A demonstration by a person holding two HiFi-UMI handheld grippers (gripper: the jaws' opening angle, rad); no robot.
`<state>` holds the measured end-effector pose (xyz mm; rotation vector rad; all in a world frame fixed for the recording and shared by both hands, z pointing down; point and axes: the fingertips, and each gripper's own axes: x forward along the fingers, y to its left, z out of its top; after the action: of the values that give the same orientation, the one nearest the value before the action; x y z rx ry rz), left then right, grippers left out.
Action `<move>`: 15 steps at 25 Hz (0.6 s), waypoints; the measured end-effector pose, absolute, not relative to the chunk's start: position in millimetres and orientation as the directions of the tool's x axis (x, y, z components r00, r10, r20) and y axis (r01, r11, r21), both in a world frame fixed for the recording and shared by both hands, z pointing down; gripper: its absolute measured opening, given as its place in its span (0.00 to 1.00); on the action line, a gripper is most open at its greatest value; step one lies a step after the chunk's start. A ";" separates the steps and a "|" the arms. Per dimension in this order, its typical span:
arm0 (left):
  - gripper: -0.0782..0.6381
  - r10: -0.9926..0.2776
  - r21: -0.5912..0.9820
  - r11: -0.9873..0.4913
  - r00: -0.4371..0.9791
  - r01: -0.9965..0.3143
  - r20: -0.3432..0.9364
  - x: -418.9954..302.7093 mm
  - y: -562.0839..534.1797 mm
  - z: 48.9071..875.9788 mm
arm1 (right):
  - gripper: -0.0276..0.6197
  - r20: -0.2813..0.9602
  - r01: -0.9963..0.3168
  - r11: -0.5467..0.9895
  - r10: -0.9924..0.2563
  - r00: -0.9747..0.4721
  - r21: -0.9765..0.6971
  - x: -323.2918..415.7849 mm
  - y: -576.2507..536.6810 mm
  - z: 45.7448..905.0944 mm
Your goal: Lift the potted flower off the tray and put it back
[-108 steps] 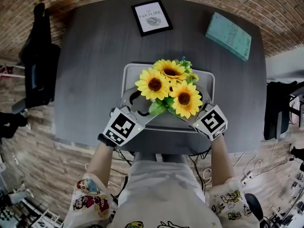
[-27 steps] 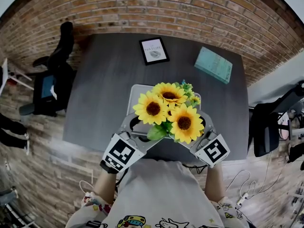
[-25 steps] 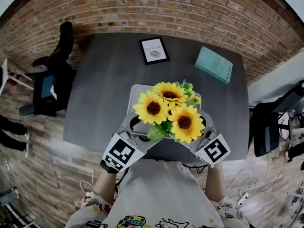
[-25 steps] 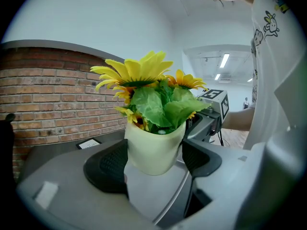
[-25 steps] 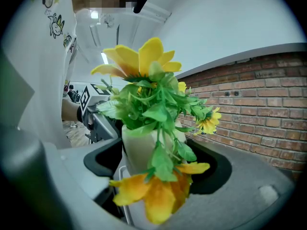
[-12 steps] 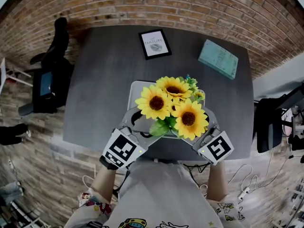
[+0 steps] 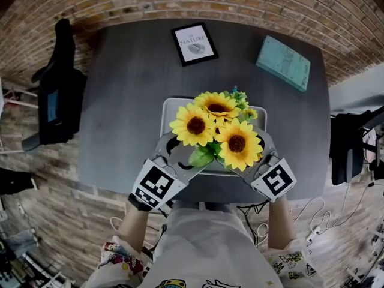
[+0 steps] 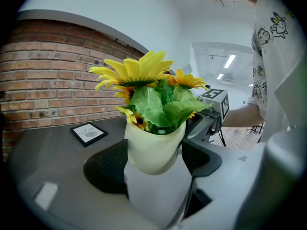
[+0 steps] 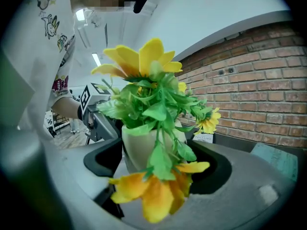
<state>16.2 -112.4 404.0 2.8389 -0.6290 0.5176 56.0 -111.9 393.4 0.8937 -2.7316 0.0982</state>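
Left tool and right tool clamp the potted flower over the tray by the table's near edge.

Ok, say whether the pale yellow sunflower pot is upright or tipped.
Upright: the pale yellow pot has its mouth up, sunflowers rising above it.

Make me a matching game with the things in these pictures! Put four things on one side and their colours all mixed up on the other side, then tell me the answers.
Things:
1. sunflowers
2. book
3. picture frame
4. pot

Colours:
A. black
B. pale cream
C. yellow
D. teal

Right pairs: 1-C, 2-D, 3-A, 4-B
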 end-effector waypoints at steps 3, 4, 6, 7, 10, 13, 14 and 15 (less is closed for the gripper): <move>0.63 -0.364 0.121 -0.890 0.845 -0.440 0.392 16.3 -115.6 420.1 | 0.69 0.291 -0.586 0.810 -0.564 -0.773 0.012 56.5 -114.9 410.2; 0.63 -0.360 0.126 -0.889 0.843 -0.440 0.398 16.5 -116.5 425.7 | 0.69 0.294 -0.587 0.809 -0.563 -0.773 0.005 56.6 -115.9 415.6; 0.63 -0.352 0.138 -0.888 0.842 -0.438 0.408 17.5 -118.8 436.9 | 0.69 0.301 -0.592 0.806 -0.562 -0.771 -0.012 57.5 -118.3 426.7; 0.63 -0.349 0.144 -0.887 0.842 -0.438 0.412 17.9 -119.9 442.3 | 0.69 0.307 -0.593 0.805 -0.560 -0.769 -0.018 57.9 -119.4 432.4; 0.63 -0.338 0.157 -0.886 0.840 -0.436 0.425 16.9 -120.9 458.5 | 0.69 0.326 -0.592 0.806 -0.552 -0.768 -0.030 57.0 -120.5 449.4; 0.63 -0.325 0.164 -0.887 0.837 -0.431 0.441 17.2 -120.4 473.4 | 0.69 0.340 -0.602 0.797 -0.551 -0.762 -0.057 57.6 -120.0 465.4; 0.63 -0.321 0.167 -0.887 0.836 -0.429 0.444 17.5 -120.4 477.9 | 0.69 0.347 -0.610 0.790 -0.554 -0.757 -0.070 58.8 -119.8 471.0; 0.63 -0.317 0.171 -0.888 0.837 -0.428 0.447 17.8 -120.4 482.0 | 0.69 0.356 -0.617 0.782 -0.556 -0.751 -0.082 60.0 -119.5 476.7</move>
<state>17.8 -120.4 482.0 2.7524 -0.5691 0.6032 60.0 -119.5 476.7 0.9014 -2.6617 0.2784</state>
